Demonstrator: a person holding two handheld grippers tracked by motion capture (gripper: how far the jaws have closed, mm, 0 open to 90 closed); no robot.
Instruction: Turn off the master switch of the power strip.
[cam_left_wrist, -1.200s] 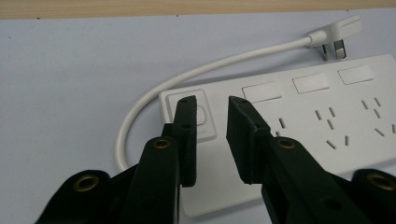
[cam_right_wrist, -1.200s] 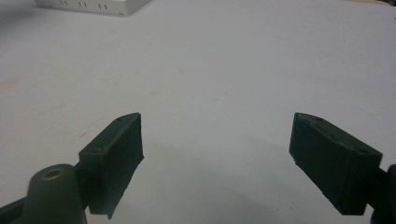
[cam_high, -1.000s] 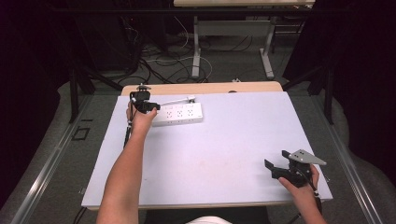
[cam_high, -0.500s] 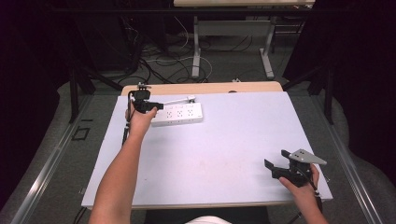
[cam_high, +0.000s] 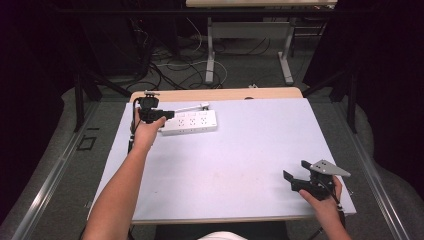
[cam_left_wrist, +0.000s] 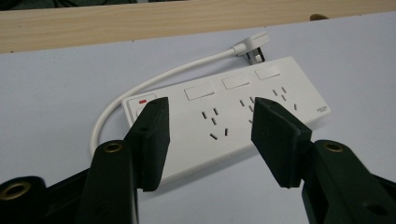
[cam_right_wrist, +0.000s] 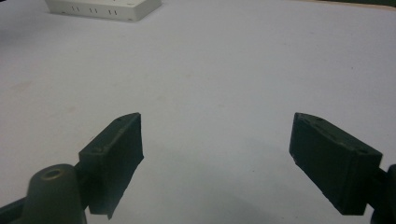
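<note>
The white power strip lies flat near the far-left part of the worktop, its long axis running roughly from nine o'clock to three o'clock in the high view, with its white cord looping along the far side to a plug that rests on the worktop just beyond the strip. The left hand-held gripper sits at the strip's nine o'clock end, so the strip extends from it toward three o'clock. In the left gripper view its jaws have just been opening and stand apart above the switch end, with nothing pressed between the pads; the strip lies beneath them, slanting toward one o'clock. The right hand-held gripper rests near the worktop's front-right corner, well apart from the strip, jaws wide over bare surface, and the strip lies at about eleven o'clock from it. The left hand is plainly the nearer.
</note>
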